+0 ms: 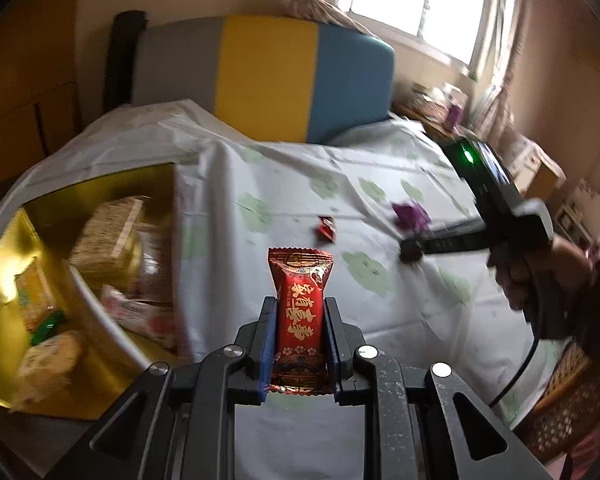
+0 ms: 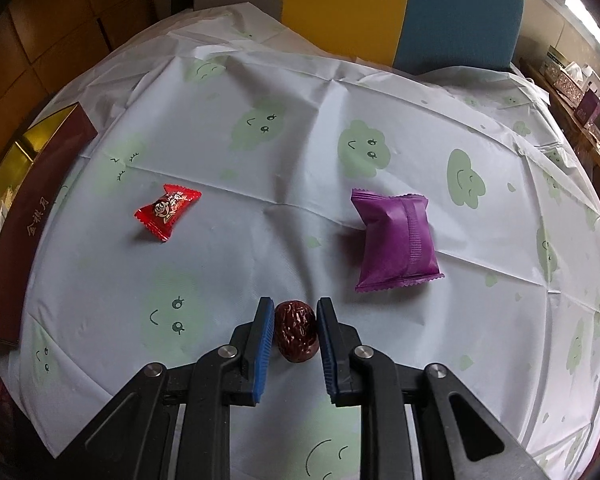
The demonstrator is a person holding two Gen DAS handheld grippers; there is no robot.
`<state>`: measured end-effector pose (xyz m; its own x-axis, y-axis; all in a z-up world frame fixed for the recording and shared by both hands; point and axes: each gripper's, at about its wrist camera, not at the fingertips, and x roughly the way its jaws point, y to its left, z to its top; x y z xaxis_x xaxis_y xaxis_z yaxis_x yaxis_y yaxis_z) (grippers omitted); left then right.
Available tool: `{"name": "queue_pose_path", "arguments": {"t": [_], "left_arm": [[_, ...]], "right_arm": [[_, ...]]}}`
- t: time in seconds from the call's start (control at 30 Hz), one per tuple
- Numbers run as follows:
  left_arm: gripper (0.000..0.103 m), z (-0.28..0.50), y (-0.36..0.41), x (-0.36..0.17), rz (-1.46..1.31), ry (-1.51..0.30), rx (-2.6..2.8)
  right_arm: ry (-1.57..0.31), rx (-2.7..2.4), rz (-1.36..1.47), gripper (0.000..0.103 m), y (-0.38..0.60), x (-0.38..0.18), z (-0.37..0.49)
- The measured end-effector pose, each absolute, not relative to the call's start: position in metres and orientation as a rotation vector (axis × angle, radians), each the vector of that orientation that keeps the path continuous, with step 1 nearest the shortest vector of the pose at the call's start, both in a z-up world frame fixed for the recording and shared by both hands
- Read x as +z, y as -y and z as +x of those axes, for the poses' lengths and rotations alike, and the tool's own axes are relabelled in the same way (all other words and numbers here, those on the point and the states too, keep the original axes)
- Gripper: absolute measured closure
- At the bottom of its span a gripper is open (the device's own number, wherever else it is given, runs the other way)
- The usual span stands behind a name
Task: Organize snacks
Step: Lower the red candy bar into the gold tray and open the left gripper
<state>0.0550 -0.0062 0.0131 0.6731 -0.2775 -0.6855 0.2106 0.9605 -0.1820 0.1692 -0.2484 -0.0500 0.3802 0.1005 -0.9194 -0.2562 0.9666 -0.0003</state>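
— Left gripper (image 1: 298,312) first: how wide are the jaws, and what is in them?

— Narrow. Its blue ribbed pads (image 1: 269,344) press both long sides of a red foil snack packet (image 1: 300,312) printed with gold characters. That packet stands lengthwise between the pads, its crimped far end sticking out past the tips, above the white tablecloth (image 1: 380,184).

— And the right gripper (image 2: 293,320)?

— Its jaws sit a little wider, one on each side of a dried red date (image 2: 296,334), dark, wrinkled, glossy and oval, lying on the cloth. The right pad looks to be touching the fruit; on the left I cannot tell whether a sliver of gap remains, so whether it is truly clamped is unclear.

— Where are the other snacks?

— From the right wrist camera, a puffy purple pillow pouch (image 2: 396,244) with serrated ends lies just far and right of the date. A small red twist-ended candy (image 2: 168,213) with a cartoon face lies well apart, to the far left.

— And the container?

— At the left edge stands a box (image 1: 100,184) with a shiny gold lining and maroon outer wall, holding several wrapped biscuits and sweets, blurred. The cloth is thin, creased plastic printed with pale green smiling clouds
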Motion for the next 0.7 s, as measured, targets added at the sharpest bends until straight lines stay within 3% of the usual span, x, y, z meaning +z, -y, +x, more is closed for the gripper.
{"name": "queue_pose_path", "arguments": {"t": [0.23,0.5,0.7], "left_arm": [[0.081,0.066,-0.055,0.029,-0.186,-0.769,-0.114],[0.081,0.096,-0.135,0.016,-0.289,-0.857,0.088],[0.077,0.121,-0.171,0.013,-0.274,-0.827,0.209]], "right_arm": [[-1.159,0.227,-0.153,0.081,0.248,-0.05,0.17],[-1.148,0.222,-0.178,0.081,0.244,-0.05,0.168],[-1.144,0.22,-0.204,0.081,0.24,-0.05,0.167]]}}
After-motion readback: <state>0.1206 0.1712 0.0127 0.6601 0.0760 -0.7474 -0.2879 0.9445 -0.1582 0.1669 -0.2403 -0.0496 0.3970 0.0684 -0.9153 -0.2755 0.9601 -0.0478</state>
